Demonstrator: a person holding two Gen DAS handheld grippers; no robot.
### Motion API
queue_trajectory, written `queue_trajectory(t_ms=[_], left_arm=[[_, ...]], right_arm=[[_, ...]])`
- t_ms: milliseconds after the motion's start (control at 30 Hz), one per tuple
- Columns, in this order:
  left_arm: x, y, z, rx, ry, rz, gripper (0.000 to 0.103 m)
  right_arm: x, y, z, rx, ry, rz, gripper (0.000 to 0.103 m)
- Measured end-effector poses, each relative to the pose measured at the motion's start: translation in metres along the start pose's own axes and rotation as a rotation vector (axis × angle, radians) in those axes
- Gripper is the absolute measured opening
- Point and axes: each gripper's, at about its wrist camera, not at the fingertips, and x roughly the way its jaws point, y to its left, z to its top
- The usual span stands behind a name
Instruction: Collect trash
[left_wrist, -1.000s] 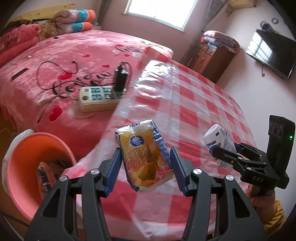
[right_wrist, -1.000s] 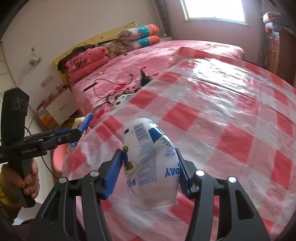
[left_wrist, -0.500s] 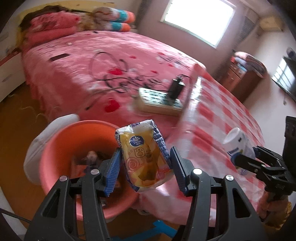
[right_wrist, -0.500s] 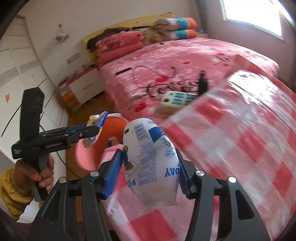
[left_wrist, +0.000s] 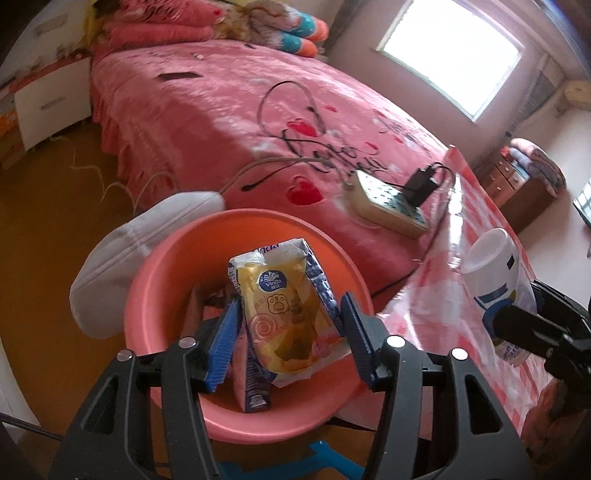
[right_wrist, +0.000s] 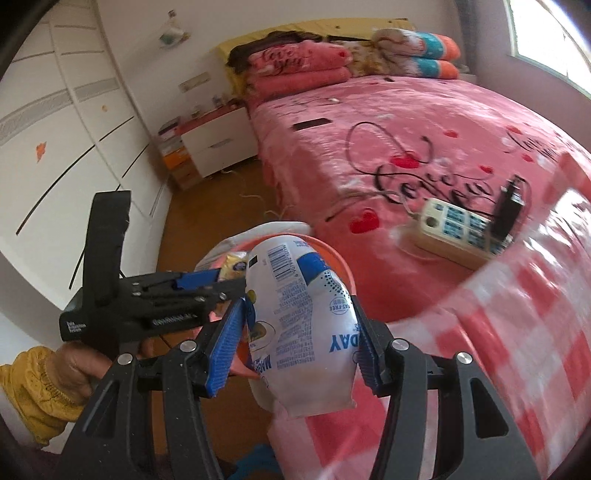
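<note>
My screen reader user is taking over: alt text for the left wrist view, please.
The left gripper holds a yellow tissue pack over a pink bin that already contains trash. At right, the right gripper holds a white cup over the checked tablecloth.

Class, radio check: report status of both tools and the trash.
Left tool opening, yellow packet between pads, over pink basin. Right tool opening around white pouch, short of basin. Nothing blocking.

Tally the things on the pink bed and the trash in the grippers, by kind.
Power strip: 1
Black charger: 1
Tissue packet in left gripper: 1
White yogurt cup in right gripper: 1
Total: 4
</note>
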Motion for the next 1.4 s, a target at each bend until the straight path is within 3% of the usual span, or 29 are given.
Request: queue_trajectory(t_ms=[67,233,500,900,1400], left_arm=[[0.005,0.007,-0.001,-0.022,0.01,0.003,0.062],[0.011,0.01,-0.005,-0.01,0.011,0.052,0.075],[0.005,-0.006,-0.002,0.057,-0.044,0.105,0.088],[-0.01,-0.064,0.004,0.232,-0.121,0.175,0.092],[-0.025,-0.157,-0.001,0.395,-0.167,0.092,0.093]], right_arm=[[0.009,0.004,0.001,-0.025,0.003,-0.022,0.077],[0.013,-0.001,-0.006,0.002,0.001,-0.068,0.09],[-0.016,-0.041,-0.026,0.151,-0.043,-0.128,0.092],[-0.067,-0.096,-0.065,0.333,-0.128,-0.238,0.092],[-0.126,-0.121,-0.116,0.398,-0.225,-0.39,0.094]])
